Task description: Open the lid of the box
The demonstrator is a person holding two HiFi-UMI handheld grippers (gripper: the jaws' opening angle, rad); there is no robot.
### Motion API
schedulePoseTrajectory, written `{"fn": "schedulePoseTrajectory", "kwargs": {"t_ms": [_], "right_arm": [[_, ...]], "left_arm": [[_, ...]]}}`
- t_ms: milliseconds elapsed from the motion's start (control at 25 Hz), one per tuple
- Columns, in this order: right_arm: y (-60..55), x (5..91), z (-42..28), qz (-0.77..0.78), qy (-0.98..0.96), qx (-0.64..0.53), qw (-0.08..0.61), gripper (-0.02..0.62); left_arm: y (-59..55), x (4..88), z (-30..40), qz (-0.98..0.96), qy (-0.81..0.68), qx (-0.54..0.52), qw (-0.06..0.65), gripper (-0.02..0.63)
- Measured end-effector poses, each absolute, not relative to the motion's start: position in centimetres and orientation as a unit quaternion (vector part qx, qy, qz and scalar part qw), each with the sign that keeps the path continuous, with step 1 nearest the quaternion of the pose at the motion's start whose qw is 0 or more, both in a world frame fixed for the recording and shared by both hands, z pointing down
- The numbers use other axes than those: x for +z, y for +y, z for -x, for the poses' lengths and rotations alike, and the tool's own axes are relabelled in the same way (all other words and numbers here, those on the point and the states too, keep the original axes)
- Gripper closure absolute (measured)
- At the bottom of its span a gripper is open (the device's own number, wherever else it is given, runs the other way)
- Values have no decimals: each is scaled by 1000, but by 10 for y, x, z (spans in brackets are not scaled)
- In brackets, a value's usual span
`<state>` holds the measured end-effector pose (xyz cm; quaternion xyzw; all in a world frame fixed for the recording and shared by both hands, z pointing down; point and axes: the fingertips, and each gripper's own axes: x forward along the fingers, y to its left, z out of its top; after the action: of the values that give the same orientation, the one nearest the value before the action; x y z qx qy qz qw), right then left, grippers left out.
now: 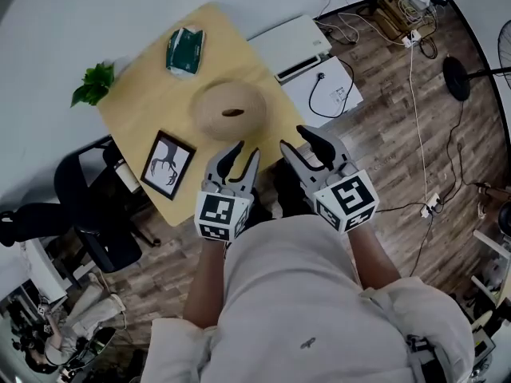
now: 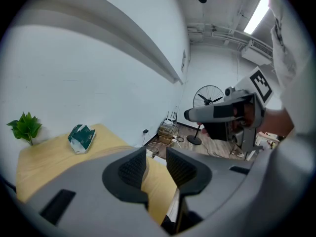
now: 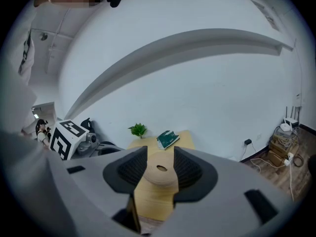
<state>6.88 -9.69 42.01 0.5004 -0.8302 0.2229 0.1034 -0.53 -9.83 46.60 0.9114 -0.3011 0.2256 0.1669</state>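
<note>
The box (image 1: 230, 110) is a round, pale wooden dome with a small hole in its lid, standing mid-table on the light wooden table (image 1: 152, 94). My left gripper (image 1: 235, 158) hovers over the table's near edge, short of the box, its jaws apart with nothing between them. My right gripper (image 1: 307, 144) hangs beside it, just off the table's right corner, also open and empty. In the right gripper view the box (image 3: 159, 176) shows in the gap of the right gripper (image 3: 161, 163), well ahead of the jaws. The left gripper (image 2: 156, 164) frames only bare tabletop.
A green packet (image 1: 185, 50) lies at the table's far side, a small plant (image 1: 94, 84) at its left corner, a framed picture (image 1: 168, 164) near the front left. A dark chair (image 1: 88, 206) stands left. A white appliance (image 1: 291, 45), cables and a fan (image 1: 467, 74) sit on the floor right.
</note>
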Motion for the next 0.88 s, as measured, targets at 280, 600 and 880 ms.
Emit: {"fn": "schedulePoseTrajectory", "kwargs": {"t_ms": [280,600,880], "right_arm": [[-111,434,-76,-472,-843,229,118,445],[-115,450,-86,-453,-849,240,127,445],[-116,464,-90,-442,-851,246,139,445]], "left_arm": [[-113,494,-7,-899,-313,264,154,490],[-118,526,-13,-885,-321,314,126,482],[-125,550,-14,-876,-325,333,128,474]]}}
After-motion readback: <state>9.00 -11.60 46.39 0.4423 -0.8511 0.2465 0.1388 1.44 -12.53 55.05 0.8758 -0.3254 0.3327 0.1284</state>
